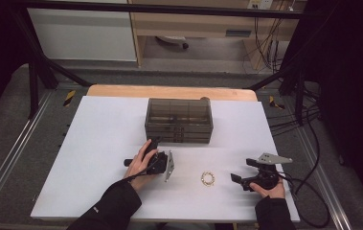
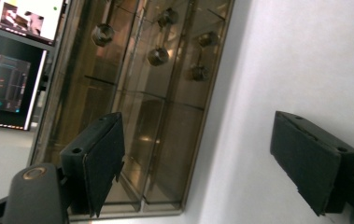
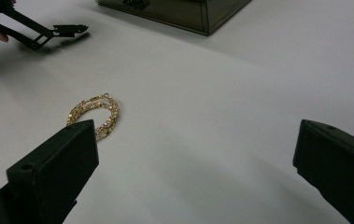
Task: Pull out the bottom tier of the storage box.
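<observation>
A: Quick pass, near to far. What's closest on my side?

B: My two hands. The right gripper (image 1: pixel 240 180) sits near the front right of the white tabletop (image 1: pixel 97 143), pointing left and a bit away from me; the grey three-cornered plate (image 1: pixel 275 158) is on top. Jaws spread wide, nothing between them.

A: And the thing in front of it?

B: A small gold chain bracelet (image 1: pixel 208 178), coiled into a loose ring, flat on the tabletop just left of the right gripper. In the right gripper view the gold chain bracelet (image 3: pixel 95 114) lies just past the left jaw tip, apart from it. It's a loop, so I can't call a long axis.

A: Left side?

B: The left gripper (image 1: pixel 154 142) is rolled on its side, its plate on edge facing right, hand wrapped over it, jaws aimed away at the box. Wide open too, holding nothing.

A: Anything blocking?

B: Farther back, a smoky translucent plastic drawer box (image 1: pixel 179 120), long side running left-right, mid-table. In the left gripper view its front (image 2: pixel 142 93) shows round knobs, one jaw overlapping it. Contact: can't tell.
</observation>
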